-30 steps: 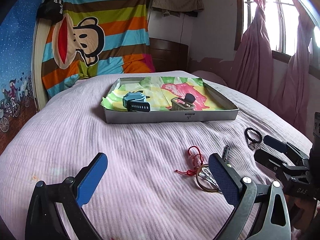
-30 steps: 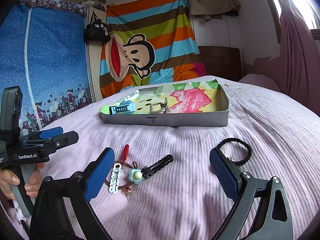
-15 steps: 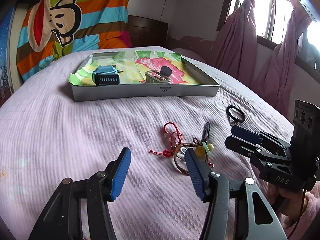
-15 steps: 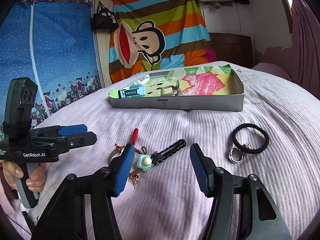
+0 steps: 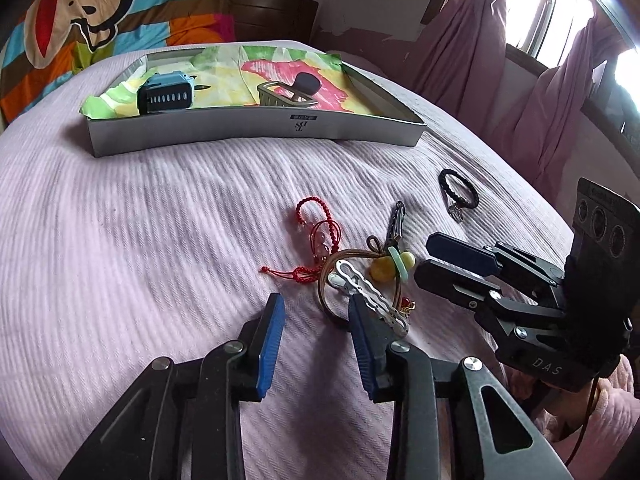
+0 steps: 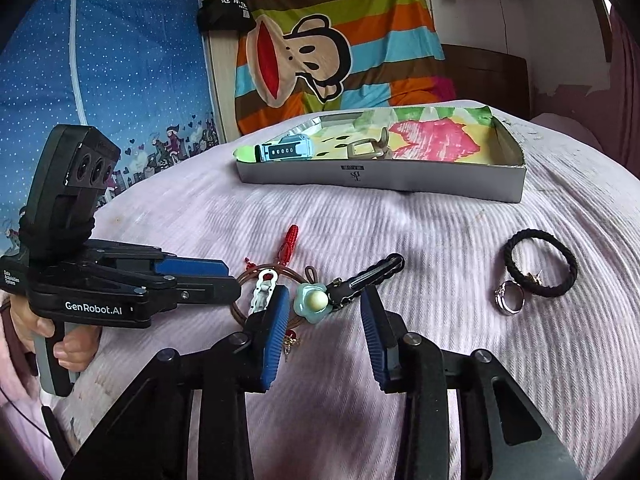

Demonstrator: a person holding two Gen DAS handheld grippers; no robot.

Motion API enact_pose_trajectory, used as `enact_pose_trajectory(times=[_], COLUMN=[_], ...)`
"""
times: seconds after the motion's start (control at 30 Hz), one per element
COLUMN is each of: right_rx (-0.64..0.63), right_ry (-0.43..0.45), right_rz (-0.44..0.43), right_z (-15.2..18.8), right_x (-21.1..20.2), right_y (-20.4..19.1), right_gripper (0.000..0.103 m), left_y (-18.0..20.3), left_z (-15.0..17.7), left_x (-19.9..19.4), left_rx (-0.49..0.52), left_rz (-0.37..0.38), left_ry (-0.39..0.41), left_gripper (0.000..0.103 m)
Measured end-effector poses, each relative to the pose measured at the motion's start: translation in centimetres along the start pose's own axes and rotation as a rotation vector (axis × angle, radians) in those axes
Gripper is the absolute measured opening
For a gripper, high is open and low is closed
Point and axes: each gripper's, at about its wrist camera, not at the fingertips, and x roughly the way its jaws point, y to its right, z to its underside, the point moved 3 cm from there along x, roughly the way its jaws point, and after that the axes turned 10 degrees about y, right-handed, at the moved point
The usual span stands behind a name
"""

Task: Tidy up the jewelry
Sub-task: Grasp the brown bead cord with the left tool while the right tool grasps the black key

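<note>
Hovering low over the bed (image 5: pixel 160 240), the left gripper (image 5: pixel 316 320) has its jaws narrowly parted with nothing between them; its right blue pad sits over the near end of the silver hair clip (image 5: pixel 366 292), while the gap itself frames bare bedspread just left of the jewelry cluster. That cluster lies mid-bed: a brown hoop bracelet (image 5: pixel 326 280) under the clip, a red cord bracelet (image 5: pixel 316 236) on its far left side, a green flower clip (image 5: pixel 400 266) with a yellow bead beside it, and a black hair clip (image 5: pixel 397 220) pointing toward the tray.

The right gripper (image 6: pixel 324 312) also has its jaws parted moderately and empty. In the right wrist view, the green flower clip (image 6: pixel 314 302) lies just ahead of the gap, close to the left pad, and the black hair clip (image 6: pixel 368 274) angles away from it past the right pad. The silver hair clip (image 6: pixel 262 292) and brown hoop (image 6: pixel 240 312) sit left of the left pad.

A black hair tie (image 6: pixel 540 264) and a silver ring (image 6: pixel 509 298) touching it lie well apart toward the bed's right side. The gray tray (image 5: pixel 256 130) stands at the far part of the bed, holding a blue watch (image 5: pixel 166 96) and an olive buckle piece (image 5: pixel 286 94) on colourful paper.
</note>
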Motion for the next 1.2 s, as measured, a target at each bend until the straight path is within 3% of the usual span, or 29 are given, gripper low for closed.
enact_pose_trajectory(times=[0.37,0.5,0.63,0.97,1.2], right_rx=[-0.019,-0.021,-0.023,-0.023,-0.007], right_ry=[-0.054,-0.064,-0.062,0.009,0.070], right_rz=[-0.031,-0.039,-0.052,-0.085,-0.119], right_z=[0.4,0.4,0.4,-0.1,-0.7], right_x=[1.6,2.0,2.1,0.5,-0.7], right_y=[-0.6,-0.7,-0.8,-1.1,-1.0], right_gripper=[0.027,0.027,0.017,0.017,0.017], left_y=[0.1,0.1,0.3,0.5,1.2], left_z=[0.0,0.0,0.0,-1.3,-1.8], left_x=[1.5,1.7,1.0,-2.1,-2.3], left_rx=[-0.013,-0.012,-0.004,0.012,0.039], left_rz=[0.005,-0.014,-0.033,-0.077,-0.085], left_ry=[-0.063,-0.073,-0.046,0.071,0.076], left_gripper=[0.018,0.004,0.003,0.003,0.003])
